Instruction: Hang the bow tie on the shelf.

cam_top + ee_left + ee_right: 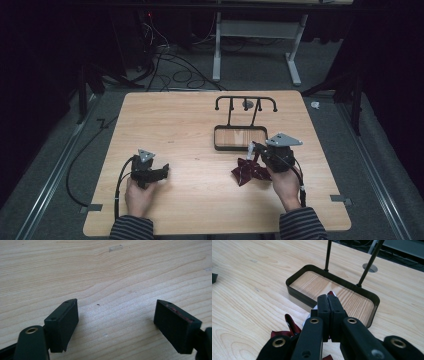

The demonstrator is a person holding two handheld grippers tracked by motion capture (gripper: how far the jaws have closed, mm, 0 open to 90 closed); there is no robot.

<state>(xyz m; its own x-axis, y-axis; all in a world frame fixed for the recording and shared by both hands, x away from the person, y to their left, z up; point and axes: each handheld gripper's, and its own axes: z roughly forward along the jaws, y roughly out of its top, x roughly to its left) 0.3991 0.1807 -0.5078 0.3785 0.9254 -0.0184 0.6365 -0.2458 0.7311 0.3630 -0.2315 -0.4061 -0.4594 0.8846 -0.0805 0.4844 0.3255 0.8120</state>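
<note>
A wooden table (200, 130) carries a black rack (240, 137): a shallow tray with two thin posts rising from its far wall to a hooked crossbar. Everything below is placed against that rack.

The right gripper (254, 146) sits just in front of the rack's near wall, toward its right end, held by the person's right hand (284, 184). Its jaws are clenched together on a dark red cloth (249, 171). In the right gripper view the right gripper (328, 298) has its jaws pressed flat against each other, with a tip of cloth (291, 325) poking out above them and more of it hanging beneath. A white tag shows at the pinch. The rest of the cloth lies crumpled on the table, in front of the rack and just left of the right hand.

The left gripper (164, 170) rests well to the left of the rack and nearer the person, in the left hand (139, 196). In the left gripper view the left gripper (116, 315) is released, jaws spread wide with bare wood between them.
</note>
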